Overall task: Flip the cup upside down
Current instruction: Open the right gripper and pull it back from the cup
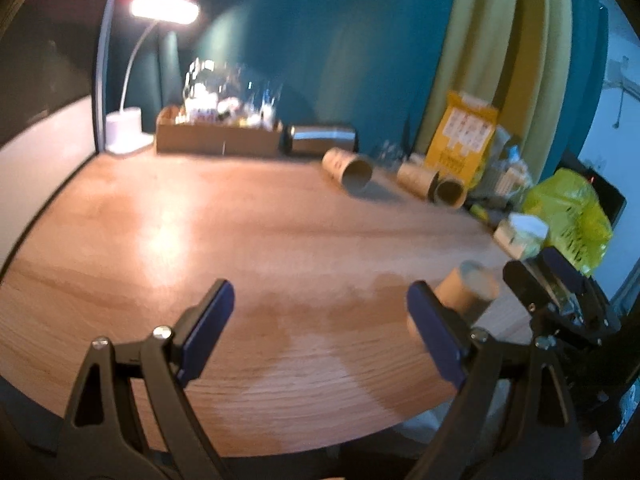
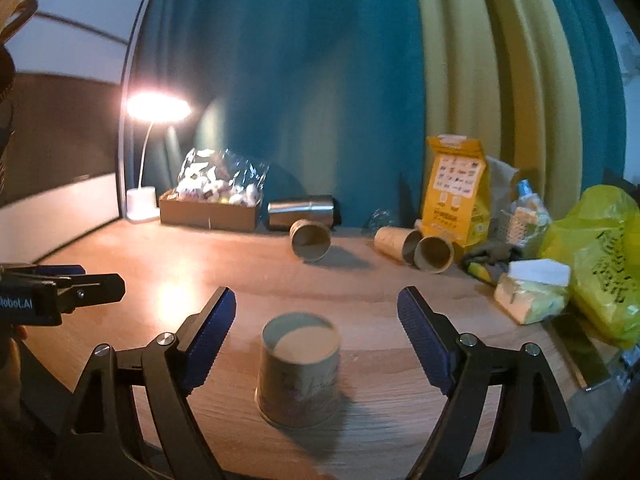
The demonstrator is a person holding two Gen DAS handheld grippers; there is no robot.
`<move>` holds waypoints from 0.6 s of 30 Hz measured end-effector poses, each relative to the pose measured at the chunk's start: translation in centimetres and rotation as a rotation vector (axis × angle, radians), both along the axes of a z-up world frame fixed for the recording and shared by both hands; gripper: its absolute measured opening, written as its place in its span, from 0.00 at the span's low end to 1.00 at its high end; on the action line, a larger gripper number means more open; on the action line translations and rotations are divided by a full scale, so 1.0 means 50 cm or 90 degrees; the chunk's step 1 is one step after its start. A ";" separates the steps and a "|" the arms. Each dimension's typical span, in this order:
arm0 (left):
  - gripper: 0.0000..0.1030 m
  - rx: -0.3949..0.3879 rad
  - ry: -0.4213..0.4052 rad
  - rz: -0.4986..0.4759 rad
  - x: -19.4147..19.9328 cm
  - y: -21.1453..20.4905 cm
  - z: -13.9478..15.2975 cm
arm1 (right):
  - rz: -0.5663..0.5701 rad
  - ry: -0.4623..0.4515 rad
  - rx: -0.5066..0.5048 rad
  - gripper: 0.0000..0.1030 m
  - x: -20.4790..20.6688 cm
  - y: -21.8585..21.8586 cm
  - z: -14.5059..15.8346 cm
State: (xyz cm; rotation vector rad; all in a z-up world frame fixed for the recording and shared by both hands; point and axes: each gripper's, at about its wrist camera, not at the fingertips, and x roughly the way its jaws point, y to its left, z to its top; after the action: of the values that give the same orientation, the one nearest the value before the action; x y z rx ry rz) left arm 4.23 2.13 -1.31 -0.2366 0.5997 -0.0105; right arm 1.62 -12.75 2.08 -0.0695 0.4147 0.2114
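You are facing bare wooden table (image 2: 168,280) ahead; the inverted cup (image 2: 298,372) is standing between your spread right gripper (image 2: 316,340) fingers, clutter crowding the right edge.

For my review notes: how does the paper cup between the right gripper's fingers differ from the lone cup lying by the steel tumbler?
The near cup stands inverted, base up, wide rim on the table; the far cup lies on its side, mouth toward the camera. The near one sits between the open right gripper; the far one is unattended. Both are brown paper.

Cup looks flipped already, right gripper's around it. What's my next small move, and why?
Probably back the right gripper straight away from the cup. The cup stands narrow end up, wide rim on the table, and both fingers sit apart from it, so nothing is left to hold.
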 end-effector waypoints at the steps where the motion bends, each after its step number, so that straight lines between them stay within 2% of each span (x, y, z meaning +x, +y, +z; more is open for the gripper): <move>1: 0.87 0.003 -0.014 0.001 -0.011 -0.004 0.016 | -0.006 -0.004 0.003 0.83 -0.007 -0.006 0.016; 6: 0.87 0.031 -0.066 0.001 -0.066 -0.023 0.074 | -0.027 -0.024 0.025 0.83 -0.047 -0.028 0.058; 10: 0.87 0.023 -0.076 0.010 -0.100 -0.023 0.099 | -0.023 -0.023 0.031 0.83 -0.074 -0.029 0.078; 15: 0.87 0.041 -0.110 0.034 -0.134 -0.027 0.125 | -0.001 -0.014 0.046 0.83 -0.092 -0.029 0.093; 18: 0.87 0.046 -0.110 0.037 -0.135 -0.027 0.126 | 0.003 -0.013 0.046 0.83 -0.093 -0.026 0.098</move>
State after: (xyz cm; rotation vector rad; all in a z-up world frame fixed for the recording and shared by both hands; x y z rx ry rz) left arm -2.53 0.77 4.99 -0.1809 0.4195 0.0465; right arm -3.04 -14.06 6.96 -0.0020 0.3870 0.2291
